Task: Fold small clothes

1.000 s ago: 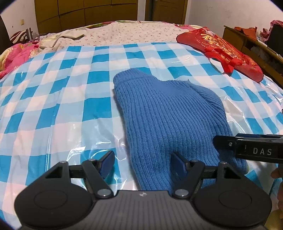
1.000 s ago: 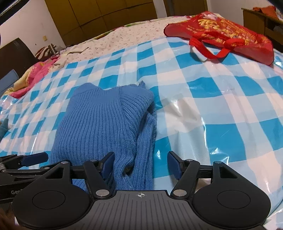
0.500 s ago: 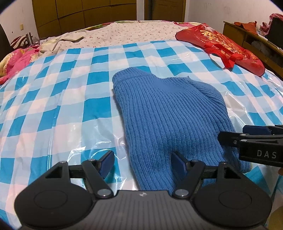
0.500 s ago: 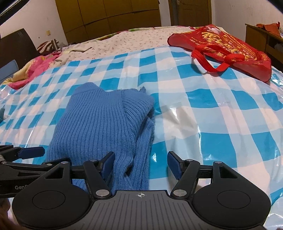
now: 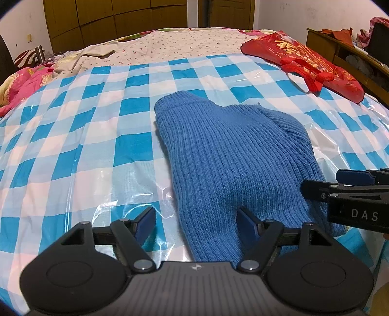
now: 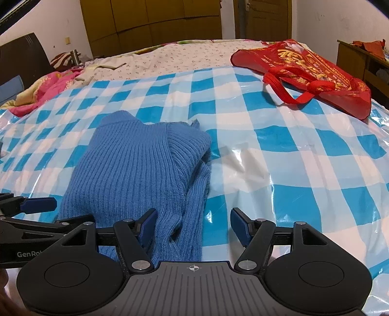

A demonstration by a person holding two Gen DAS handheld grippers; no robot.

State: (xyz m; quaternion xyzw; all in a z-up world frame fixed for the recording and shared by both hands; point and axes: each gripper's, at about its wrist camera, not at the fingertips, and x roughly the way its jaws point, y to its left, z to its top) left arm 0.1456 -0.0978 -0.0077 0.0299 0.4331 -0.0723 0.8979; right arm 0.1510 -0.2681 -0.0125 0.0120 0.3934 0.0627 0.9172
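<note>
Sweater (image 5: 233, 155) sides look folded in already; you have both grippers' jaws apart over its near end, left gripper (image 5: 195, 224) opening wider, right gripper (image 6: 193, 224) holding nothing, so fold it in half next.

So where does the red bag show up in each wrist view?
Left wrist: red bag at upper right, beyond the blue sweater.
Right wrist: red bag at upper right, right of the sweater.
Shared landmark: the blue-and-white checked cover.

Home bedroom: bed (image 5: 170, 48), wardrobe (image 5: 114, 21).
</note>
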